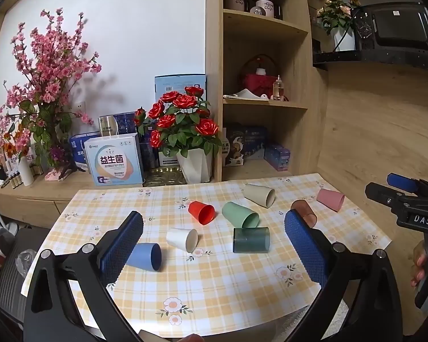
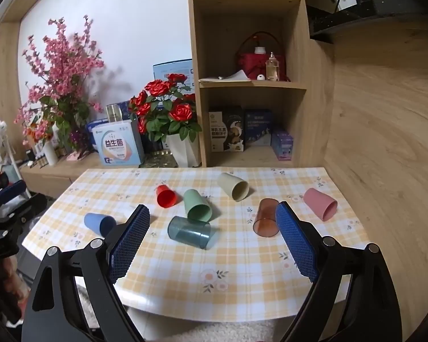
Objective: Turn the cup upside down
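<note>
Several cups lie on their sides on the checked tablecloth: blue, white, red, green, dark teal, beige, brown and pink. My left gripper is open and empty above the table's near side. My right gripper is open and empty, held above the near edge. In the right wrist view I see the teal cup, the green cup, the brown cup and the pink cup; the white cup is hidden.
A wooden shelf unit and a low cabinet with flower pots and boxes stand behind the table. A wooden wall is on the right. The right gripper's body shows at the right edge.
</note>
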The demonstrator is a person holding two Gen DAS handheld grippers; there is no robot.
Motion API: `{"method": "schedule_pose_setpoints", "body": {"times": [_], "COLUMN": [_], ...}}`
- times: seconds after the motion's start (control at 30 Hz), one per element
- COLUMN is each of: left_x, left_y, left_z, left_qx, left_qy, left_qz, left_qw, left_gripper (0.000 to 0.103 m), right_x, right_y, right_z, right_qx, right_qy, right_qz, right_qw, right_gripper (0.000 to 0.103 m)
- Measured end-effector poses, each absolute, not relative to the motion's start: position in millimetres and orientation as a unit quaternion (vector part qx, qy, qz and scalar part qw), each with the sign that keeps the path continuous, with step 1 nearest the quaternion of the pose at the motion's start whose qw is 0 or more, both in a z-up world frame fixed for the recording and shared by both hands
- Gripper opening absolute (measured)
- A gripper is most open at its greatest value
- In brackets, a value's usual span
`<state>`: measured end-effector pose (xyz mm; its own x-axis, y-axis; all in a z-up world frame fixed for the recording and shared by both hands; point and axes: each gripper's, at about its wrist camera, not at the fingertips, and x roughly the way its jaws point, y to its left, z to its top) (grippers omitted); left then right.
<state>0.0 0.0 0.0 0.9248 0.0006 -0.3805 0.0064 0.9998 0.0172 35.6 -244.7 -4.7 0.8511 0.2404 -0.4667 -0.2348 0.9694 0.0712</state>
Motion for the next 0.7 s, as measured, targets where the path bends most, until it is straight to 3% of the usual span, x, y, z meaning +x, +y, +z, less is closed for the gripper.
{"method": "schedule_pose_setpoints", "body": {"times": [0.7], "left_x": [-1.5], "left_y": [3.5], "left_z": [4.3], "left_qx": [-0.004], "left_qy": [0.192], "left_qz": [-0.005], "left_qw": [0.981], "left_gripper": [0.097], "right_x": [37.0], "right_y": [-249.7], "right_z": [-0.4], "right_qx": [0.008], "right_qy": [0.241], "right_qz": [0.118], "right_qw": [0.963], "right_gripper": [0.087]}}
